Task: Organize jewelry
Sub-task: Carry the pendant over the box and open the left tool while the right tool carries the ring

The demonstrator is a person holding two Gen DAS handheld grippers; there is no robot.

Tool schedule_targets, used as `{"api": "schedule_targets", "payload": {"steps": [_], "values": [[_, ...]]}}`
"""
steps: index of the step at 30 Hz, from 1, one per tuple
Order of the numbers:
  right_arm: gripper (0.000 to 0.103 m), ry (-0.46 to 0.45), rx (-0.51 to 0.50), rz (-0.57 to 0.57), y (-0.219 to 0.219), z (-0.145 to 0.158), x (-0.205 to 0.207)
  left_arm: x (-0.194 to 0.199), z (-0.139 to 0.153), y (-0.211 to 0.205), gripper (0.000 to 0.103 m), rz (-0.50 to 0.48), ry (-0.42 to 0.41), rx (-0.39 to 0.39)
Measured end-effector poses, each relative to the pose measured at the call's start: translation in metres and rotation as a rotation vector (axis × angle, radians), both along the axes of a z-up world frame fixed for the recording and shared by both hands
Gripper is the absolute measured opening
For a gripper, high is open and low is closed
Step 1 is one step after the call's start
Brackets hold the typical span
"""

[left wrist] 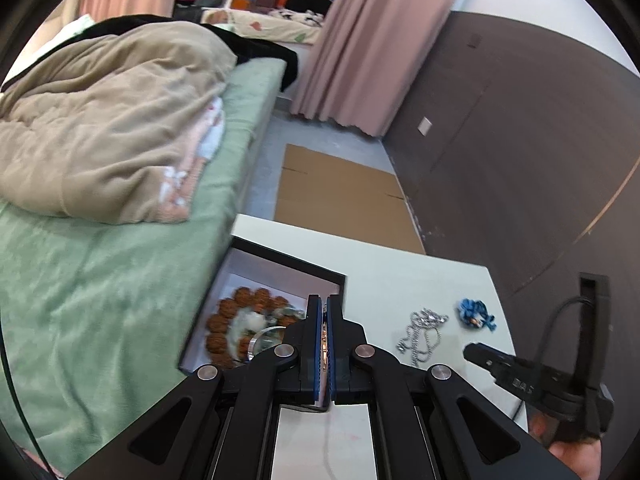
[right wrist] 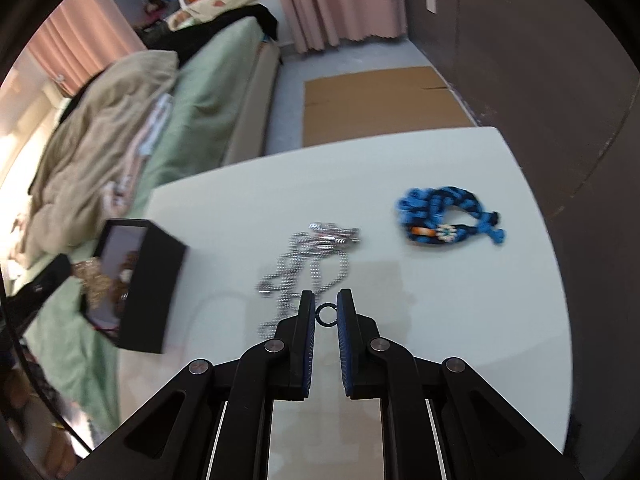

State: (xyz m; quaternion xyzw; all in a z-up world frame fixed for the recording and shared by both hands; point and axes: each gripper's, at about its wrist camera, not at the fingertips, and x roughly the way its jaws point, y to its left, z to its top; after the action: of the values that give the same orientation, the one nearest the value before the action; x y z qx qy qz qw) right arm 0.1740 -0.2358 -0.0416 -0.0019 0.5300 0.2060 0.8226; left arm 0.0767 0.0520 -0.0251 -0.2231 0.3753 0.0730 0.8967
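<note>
Jewelry is spread over my white counter (right wrist: 440, 280), and each camera tells me something the other hides. My left wrist view looks down into the black box (left wrist: 280, 264) at the counter's left edge, where a brown bead bracelet (left wrist: 236, 328) curls in a ring; my left gripper (left wrist: 324, 304) hangs above it, clenched on a thin rose-gold piece (left wrist: 325, 344) whose length runs along the fingers. From the right wrist view the box interior is mostly hidden, yet that gold piece dangles over it. There my right gripper (right wrist: 327, 300) pinches a small dark ring (right wrist: 326, 315), its hole facing the camera. The silver chain (right wrist: 308, 264) lies bunched just ahead, and the blue braided bracelet (right wrist: 444, 216) stretches left to right further off.
</note>
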Motion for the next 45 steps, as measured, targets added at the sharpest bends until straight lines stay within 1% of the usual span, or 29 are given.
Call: {"api": "schedule_targets", "payload": {"steps": [3,5,10,15,17,18,19,20,22,24,25,27,31,33,35,36,37,38,39,40,41,43,45], "values": [[0.012,-0.008,0.049,0.019,0.01,0.006,-0.005,-0.002,0.0,0.008,0.002,0.022,-0.006,-0.005],[0.012,-0.009,0.078,0.029,0.016,0.01,-0.006,-0.002,0.0,0.012,0.002,0.018,-0.011,-0.027],[0.012,0.002,0.161,0.066,0.034,0.016,-0.011,0.003,-0.005,0.023,0.002,0.037,0.044,-0.071],[0.012,0.02,0.247,0.1,0.049,0.019,-0.011,0.004,-0.01,0.035,0.003,0.066,0.07,-0.11],[0.012,0.031,0.278,0.115,0.054,0.019,-0.012,0.005,-0.012,0.039,0.004,0.071,0.081,-0.117],[0.012,0.036,0.292,0.124,0.057,0.019,-0.013,0.006,-0.013,0.041,0.009,0.075,0.087,-0.121],[0.012,0.042,0.308,0.136,0.062,0.019,-0.013,0.006,-0.013,0.042,0.017,0.079,0.088,-0.125],[0.012,0.044,0.318,0.142,0.064,0.019,-0.014,0.005,-0.013,0.044,0.024,0.085,0.083,-0.133],[0.012,0.047,0.336,0.159,0.073,0.019,-0.015,0.002,-0.011,0.048,0.059,0.1,0.061,-0.141],[0.012,0.049,0.347,0.171,0.079,0.02,-0.017,0.0,-0.008,0.051,0.074,0.123,0.034,-0.146],[0.012,0.053,0.356,0.178,0.082,0.019,-0.017,-0.002,-0.007,0.053,0.078,0.135,0.025,-0.148],[0.012,0.059,0.372,0.19,0.088,0.019,-0.018,-0.003,-0.006,0.057,0.079,0.155,0.019,-0.155],[0.012,0.061,0.397,0.215,0.102,0.018,-0.02,-0.004,-0.011,0.067,0.079,0.185,0.037,-0.189],[0.012,0.058,0.426,0.226,0.106,0.018,-0.021,-0.006,-0.013,0.072,0.079,0.205,0.041,-0.206],[0.013,0.036,0.47,0.231,0.11,0.021,-0.023,-0.008,-0.013,0.076,0.079,0.228,0.032,-0.213],[0.015,0.033,0.482,0.235,0.112,0.023,-0.023,-0.01,-0.013,0.077,0.082,0.234,0.027,-0.214],[0.028,0.045,0.482,0.241,0.115,0.023,-0.022,-0.011,-0.012,0.078,0.089,0.24,0.021,-0.214],[0.052,0.057,0.478,0.24,0.115,0.022,-0.022,-0.013,-0.012,0.078,0.093,0.243,0.015,-0.213],[0.061,0.053,0.47,0.229,0.114,0.021,-0.022,-0.014,-0.012,0.077,0.102,0.248,0.007,-0.208],[0.068,0.029,0.453,0.204,0.11,0.022,-0.024,-0.016,-0.01,0.076,0.103,0.254,-0.007,-0.193],[0.068,0.007,0.433,0.184,0.106,0.022,-0.025,-0.017,-0.008,0.074,0.103,0.256,-0.015,-0.176],[0.068,0.001,0.401,0.166,0.098,0.023,-0.024,-0.017,-0.005,0.069,0.103,0.239,-0.026,-0.146],[0.068,-0.006,0.395,0.145,0.086,0.025,-0.023,-0.016,-0.004,0.064,0.103,0.208,-0.034,-0.146]]}}
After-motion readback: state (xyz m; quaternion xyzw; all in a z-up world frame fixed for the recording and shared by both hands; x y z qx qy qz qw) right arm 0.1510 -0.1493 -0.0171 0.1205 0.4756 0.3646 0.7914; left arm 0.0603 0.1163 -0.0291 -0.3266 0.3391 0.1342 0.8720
